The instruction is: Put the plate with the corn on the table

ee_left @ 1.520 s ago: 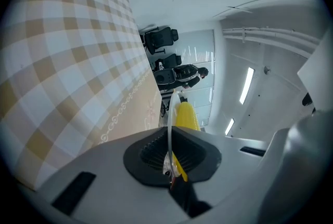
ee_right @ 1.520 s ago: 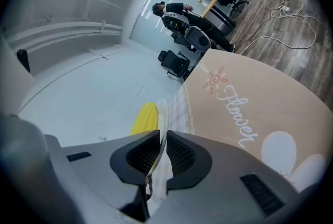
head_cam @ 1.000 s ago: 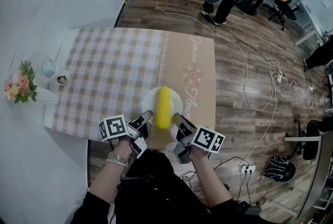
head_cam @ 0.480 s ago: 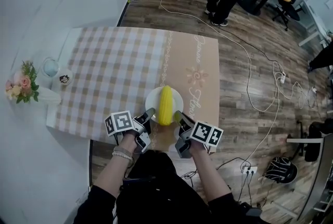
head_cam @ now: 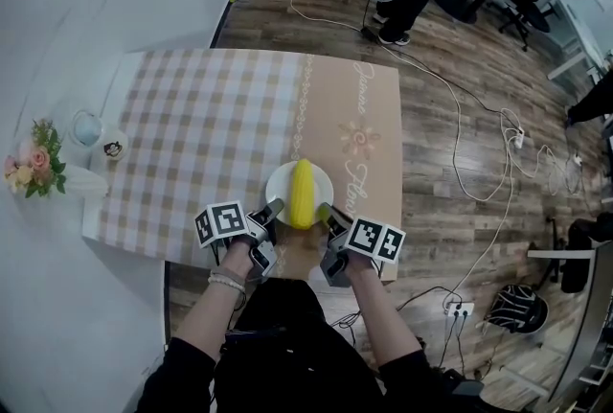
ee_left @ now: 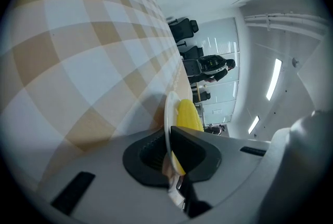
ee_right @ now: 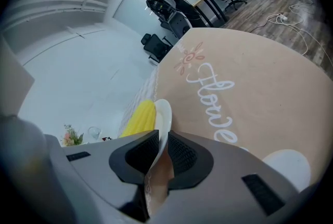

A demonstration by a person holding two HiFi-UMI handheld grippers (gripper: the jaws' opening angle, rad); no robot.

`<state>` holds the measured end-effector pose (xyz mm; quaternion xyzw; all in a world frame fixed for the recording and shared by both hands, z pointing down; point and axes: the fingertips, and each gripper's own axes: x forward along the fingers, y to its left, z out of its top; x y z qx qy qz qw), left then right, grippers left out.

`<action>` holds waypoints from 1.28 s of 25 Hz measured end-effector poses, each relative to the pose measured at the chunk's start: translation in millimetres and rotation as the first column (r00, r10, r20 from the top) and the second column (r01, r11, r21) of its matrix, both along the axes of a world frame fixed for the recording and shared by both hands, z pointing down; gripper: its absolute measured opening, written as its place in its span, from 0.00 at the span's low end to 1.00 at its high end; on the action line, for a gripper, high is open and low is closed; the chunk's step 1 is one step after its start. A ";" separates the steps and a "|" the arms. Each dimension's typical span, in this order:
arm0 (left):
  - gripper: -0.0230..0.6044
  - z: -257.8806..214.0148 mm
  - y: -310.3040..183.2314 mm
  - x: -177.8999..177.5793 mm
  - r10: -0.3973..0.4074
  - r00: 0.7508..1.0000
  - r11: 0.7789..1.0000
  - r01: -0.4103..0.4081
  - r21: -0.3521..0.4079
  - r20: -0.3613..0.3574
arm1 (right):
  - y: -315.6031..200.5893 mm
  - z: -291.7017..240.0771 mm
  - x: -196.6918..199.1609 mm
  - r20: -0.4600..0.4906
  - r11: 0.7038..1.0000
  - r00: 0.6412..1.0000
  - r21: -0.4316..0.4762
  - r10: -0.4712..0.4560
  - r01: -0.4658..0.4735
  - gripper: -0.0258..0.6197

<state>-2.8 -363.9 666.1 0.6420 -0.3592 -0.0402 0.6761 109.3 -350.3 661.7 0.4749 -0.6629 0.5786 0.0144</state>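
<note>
Left gripper and right gripper each clamped on rim of round white plate. Plate carries yellow corn cob, at near edge of beige-checked clothed table. Brown wood-plank floor around.

The head view is looking steeply down from above onto the surface, taking in the left hand-held gripper and the right hand-held gripper near its lower middle. Each gripper view is looking along its own jaws, low and very near, and both are sharing the plate, edge-on from opposite sides.
</note>
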 end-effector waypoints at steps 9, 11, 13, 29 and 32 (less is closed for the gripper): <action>0.08 11.4 1.4 1.1 0.019 1.000 0.999 -0.018 -0.044 0.010 | 0.2 13.2 1.7 -0.031 0.999 0.999 -0.047 -0.008 0.007 0.17; 0.08 11.9 1.6 2.1 0.035 0.999 0.998 -0.034 -0.054 0.010 | -0.6 14.7 2.5 -0.032 0.998 0.999 -0.057 -0.002 0.000 0.17; 0.08 12.1 1.5 2.6 0.041 0.999 0.997 -0.040 -0.065 0.014 | -0.9 15.3 2.8 -0.033 0.998 0.999 -0.068 0.002 -0.005 0.17; 0.35 -1.0 -1.3 12.4 0.099 0.995 0.991 -0.097 -0.089 0.020 | -0.1 16.9 3.7 -0.037 0.996 0.999 -0.092 0.005 -0.009 0.18; 0.38 -3.8 -0.9 9.4 0.103 0.995 0.990 -0.102 -0.093 0.015 | -1.0 16.5 4.9 -0.062 0.996 0.998 -0.087 0.020 -0.025 0.18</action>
